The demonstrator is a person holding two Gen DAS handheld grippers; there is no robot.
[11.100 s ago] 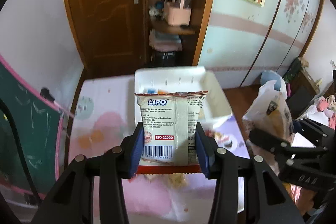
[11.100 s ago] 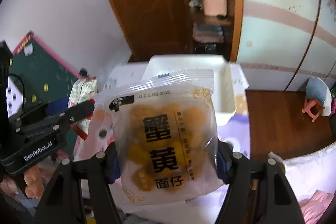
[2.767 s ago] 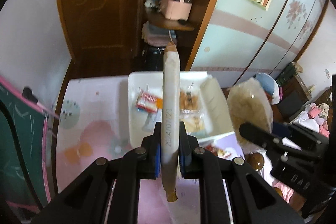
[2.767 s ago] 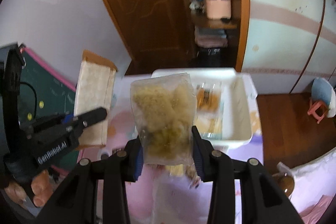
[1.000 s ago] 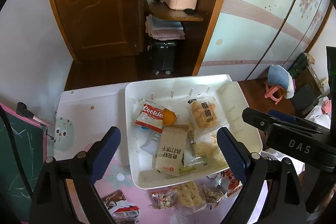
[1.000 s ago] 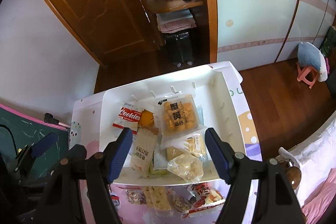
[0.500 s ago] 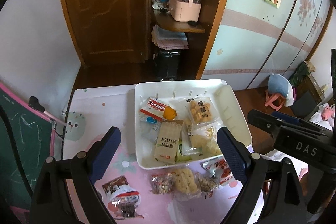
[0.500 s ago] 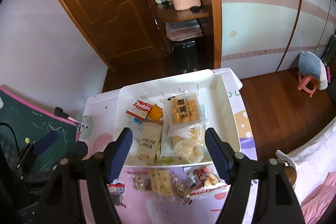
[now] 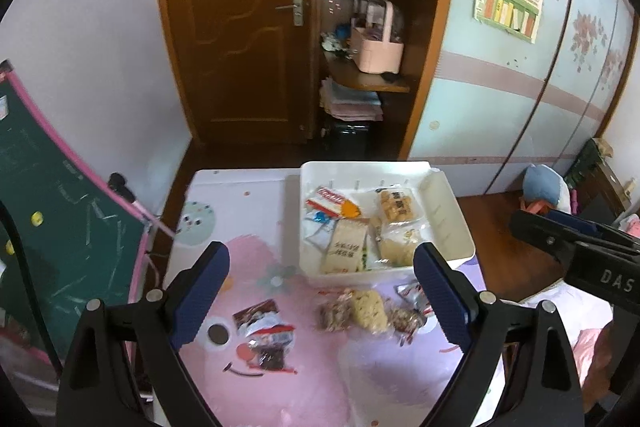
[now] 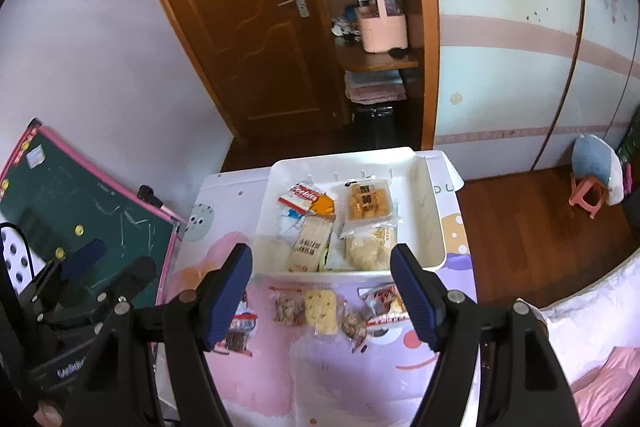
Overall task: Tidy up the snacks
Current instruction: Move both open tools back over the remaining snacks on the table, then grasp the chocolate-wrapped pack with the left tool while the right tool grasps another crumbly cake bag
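**Both claws empty and spread above the snack table, tray part-filled**

Landmark: the white rectangular plastic tray [image 9: 448, 211] [image 10: 430, 215] at the far right part of the pink cartoon-print tabletop [image 9: 320, 379] [image 10: 280, 379]. Its long axis runs away from the cameras, toward the brown wooden door [image 9: 236, 27].

Left gripper [image 9: 320, 299]: black arms, blue pads, jaws wide apart, nothing between them, hanging above the table on the near side of the tray. Right gripper [image 10: 322, 293]: same build, jaws also spread, nothing held, near edge of tray showing between its pads.

Inside the tray:
- red-and-white "Cookies" packet [image 9: 326, 197] [image 10: 301, 195] at far left, tilted, long axis diagonal.
- clear pouch of orange round snacks [image 9: 396, 205] [image 10: 366, 203] at far right, print upright toward the cameras.
- tan paper-look flat packet [image 9: 346, 245] [image 10: 310, 245] at near left, long axis roughly along the tray's length, leaning slightly.
- clear bag of pale yellow crisps [image 9: 394, 247] [image 10: 366, 247] at near right.

Just outside the tray's near edge, on the table: a row of small clear-wrapped nut and cracker bars [image 9: 362, 311] [image 10: 320, 307], row running crosswise to the tray's long axis; a red-and-white wrapper [image 10: 386, 301] to the right of the row. Further left of that row, well apart from the tray, a dark brown and red packet [image 9: 264, 331] [image 10: 238, 331].

Left of the table, a green chalkboard with pink frame [image 9: 60, 211] [image 10: 80, 203] leans tilted.
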